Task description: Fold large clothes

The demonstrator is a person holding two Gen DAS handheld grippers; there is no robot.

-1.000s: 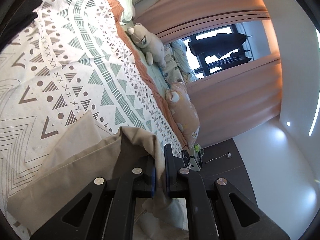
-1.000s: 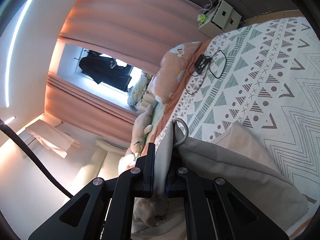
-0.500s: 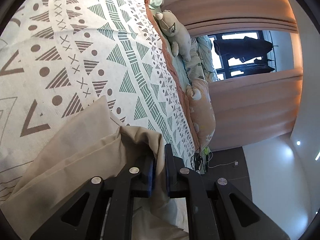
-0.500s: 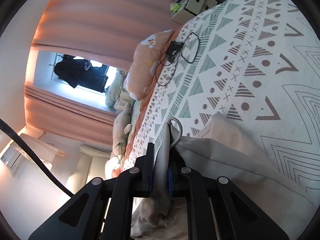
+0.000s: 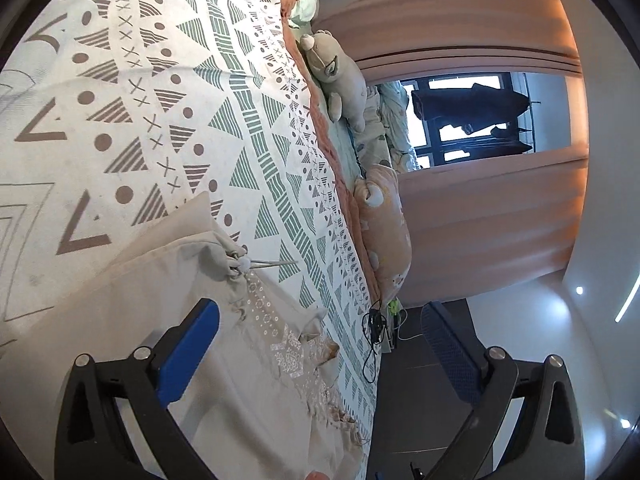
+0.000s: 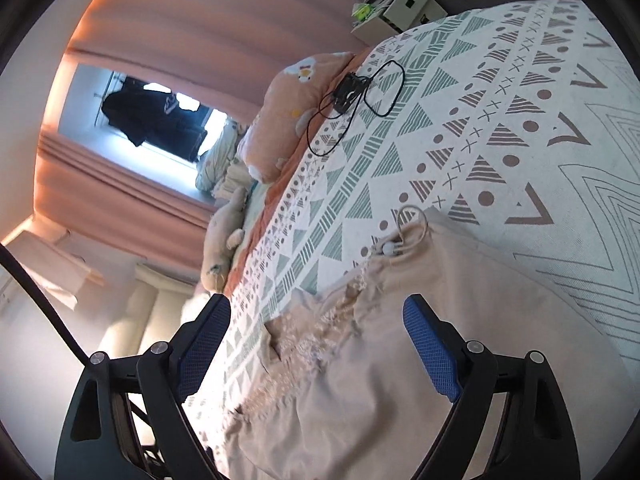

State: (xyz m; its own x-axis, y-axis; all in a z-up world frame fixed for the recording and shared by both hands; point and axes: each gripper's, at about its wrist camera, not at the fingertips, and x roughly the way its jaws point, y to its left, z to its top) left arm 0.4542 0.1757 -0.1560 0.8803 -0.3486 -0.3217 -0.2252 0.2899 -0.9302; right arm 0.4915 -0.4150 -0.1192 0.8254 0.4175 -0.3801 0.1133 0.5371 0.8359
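Observation:
A beige garment [image 5: 168, 344] with a drawstring and toggle [image 5: 243, 265] lies folded on the patterned bedspread [image 5: 168, 92]. It also shows in the right wrist view [image 6: 460, 344], with its toggle [image 6: 387, 249] at the far edge. My left gripper [image 5: 320, 316] is open and empty just above the garment's near corner. My right gripper [image 6: 316, 312] is open and empty above the garment's embroidered edge [image 6: 320, 340].
Plush toys [image 5: 340, 76] and an orange pillow [image 5: 386, 236] line the far side of the bed. A black cable and charger [image 6: 352, 92] lie on the bedspread near a small white cabinet [image 6: 404, 4]. Pink curtains [image 5: 480, 216] frame a window behind.
Both grippers have opened and let go of the beige garment, which has dropped flat onto the bedspread. Both have drawn back a little.

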